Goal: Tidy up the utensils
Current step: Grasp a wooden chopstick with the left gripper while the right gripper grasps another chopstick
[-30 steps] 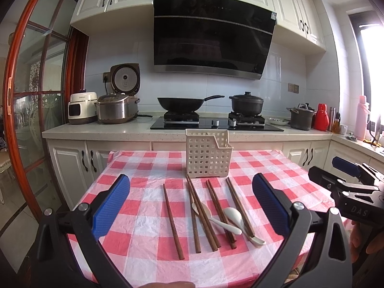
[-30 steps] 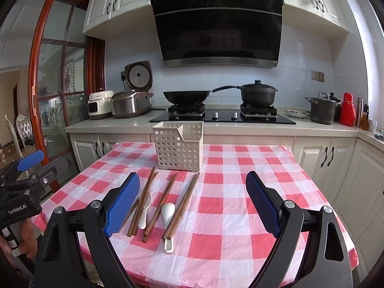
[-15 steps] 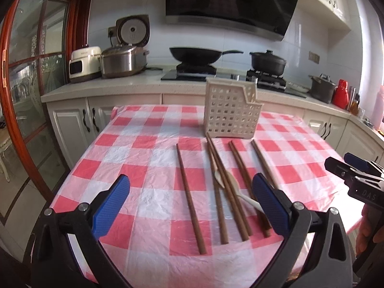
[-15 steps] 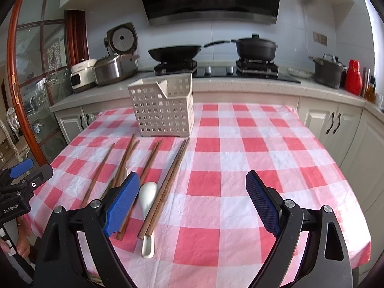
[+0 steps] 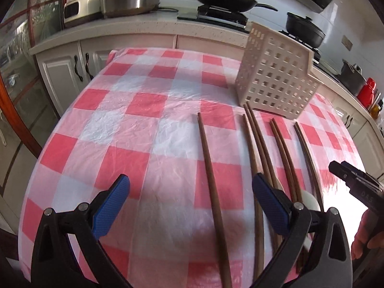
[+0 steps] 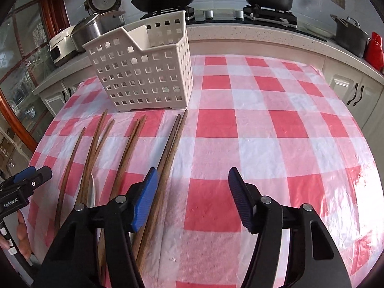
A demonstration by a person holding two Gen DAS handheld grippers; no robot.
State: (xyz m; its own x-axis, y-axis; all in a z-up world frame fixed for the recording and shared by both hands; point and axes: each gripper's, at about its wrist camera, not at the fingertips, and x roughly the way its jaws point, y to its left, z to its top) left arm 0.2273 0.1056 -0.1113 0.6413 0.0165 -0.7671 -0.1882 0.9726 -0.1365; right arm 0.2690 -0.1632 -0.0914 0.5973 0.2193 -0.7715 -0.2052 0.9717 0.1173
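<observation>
On the checked tablecloth (image 6: 240,124), the chopsticks (image 6: 168,158) lie pointing toward the basket (image 6: 144,72) at twelve o'clock, just left of the right gripper (image 6: 192,192), whose empty jaws have just been narrowing; the left gripper (image 5: 189,201), wide open, straddles one stick (image 5: 211,187).
</observation>
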